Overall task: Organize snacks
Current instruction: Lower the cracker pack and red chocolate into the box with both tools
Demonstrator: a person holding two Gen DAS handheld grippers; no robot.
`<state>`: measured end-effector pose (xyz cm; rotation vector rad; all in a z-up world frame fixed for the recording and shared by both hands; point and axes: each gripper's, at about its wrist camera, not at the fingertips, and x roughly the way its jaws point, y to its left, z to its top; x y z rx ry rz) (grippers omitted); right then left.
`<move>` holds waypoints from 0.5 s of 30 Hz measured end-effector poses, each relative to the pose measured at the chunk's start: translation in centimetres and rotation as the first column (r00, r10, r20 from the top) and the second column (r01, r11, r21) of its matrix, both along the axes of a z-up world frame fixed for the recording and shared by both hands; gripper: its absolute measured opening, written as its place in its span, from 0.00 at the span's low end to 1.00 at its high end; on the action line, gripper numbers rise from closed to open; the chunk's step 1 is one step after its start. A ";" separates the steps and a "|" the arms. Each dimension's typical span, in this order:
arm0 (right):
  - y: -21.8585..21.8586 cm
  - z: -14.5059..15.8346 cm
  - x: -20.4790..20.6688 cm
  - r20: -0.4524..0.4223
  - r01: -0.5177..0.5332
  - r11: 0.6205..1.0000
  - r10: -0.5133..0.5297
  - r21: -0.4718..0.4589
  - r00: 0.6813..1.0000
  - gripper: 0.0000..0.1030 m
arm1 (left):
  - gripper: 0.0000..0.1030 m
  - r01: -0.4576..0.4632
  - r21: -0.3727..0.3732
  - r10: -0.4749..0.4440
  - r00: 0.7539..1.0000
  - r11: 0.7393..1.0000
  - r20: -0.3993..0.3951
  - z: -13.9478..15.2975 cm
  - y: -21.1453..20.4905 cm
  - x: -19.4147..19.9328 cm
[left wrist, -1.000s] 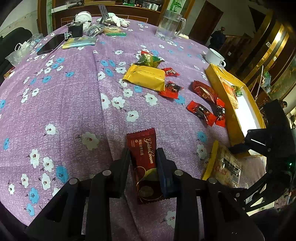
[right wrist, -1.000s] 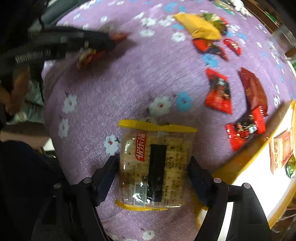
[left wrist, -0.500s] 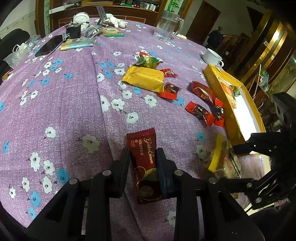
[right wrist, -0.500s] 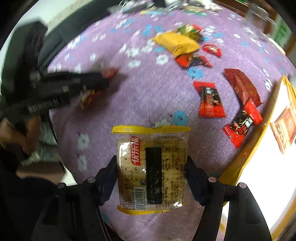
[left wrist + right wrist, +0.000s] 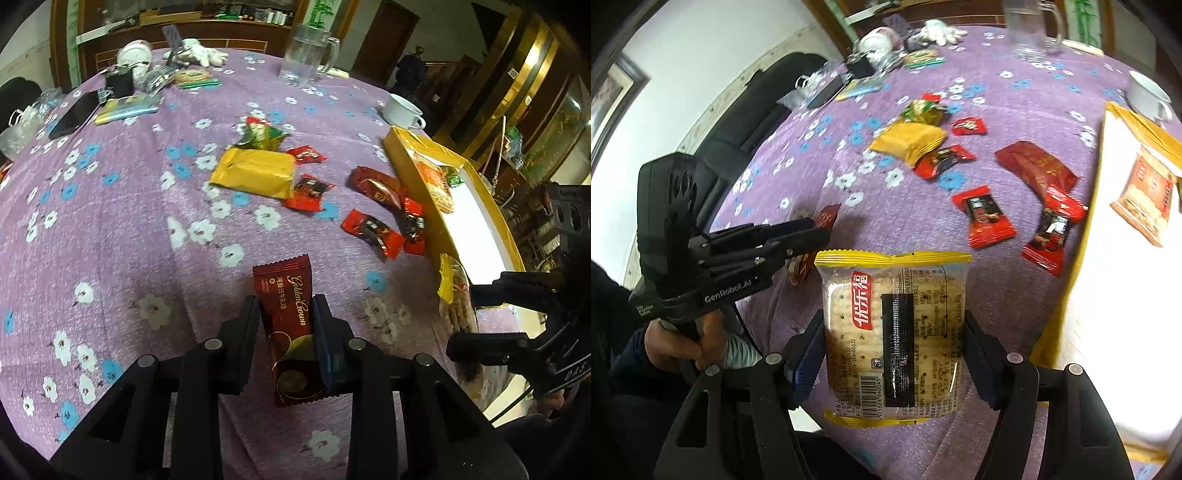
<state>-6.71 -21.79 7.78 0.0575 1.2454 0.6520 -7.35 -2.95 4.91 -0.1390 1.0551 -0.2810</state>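
Purple cloth [image 5: 110, 229], woven, printed with white and blue flowers, strewn with glossy red wrappers and one yellow pouch [image 5: 255, 171] (crinkled foil), all left of the yellow-walled tray [image 5: 484, 206]. Left gripper [image 5: 286, 325], jaws nearly closed, clamps a slim dark-red candy bar [image 5: 290, 325] above the cloth, well left of the tray. Right gripper [image 5: 894, 343], jaws having just narrowed, pinches a flat clear cracker packet [image 5: 894, 332] with yellow crimped ends beside the tray's near corner.

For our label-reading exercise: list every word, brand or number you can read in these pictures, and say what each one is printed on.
"Golden Crown": dark red candy wrapper held in the left gripper.
"GenRobot.AI": body of the left gripper, in the right wrist view.
"优乐福": cracker pack held in the right gripper.
Barcode digits on the cracker pack: partly legible, "640045".
Small red wrappers on the table: too blurred.
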 end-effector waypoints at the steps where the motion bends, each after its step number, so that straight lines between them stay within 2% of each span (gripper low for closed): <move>1: -0.4 0.1 -0.1 0.003 0.017 1.000 -0.017 0.006 1.000 0.68 | 0.25 0.007 0.000 -0.007 1.000 1.000 0.002 0.1 -0.3 0.1; 15: -6.9 1.8 -0.3 -0.002 0.182 0.978 -0.183 0.104 0.983 0.68 | 0.25 0.128 0.008 -0.128 0.991 0.992 0.031 2.0 -5.6 1.5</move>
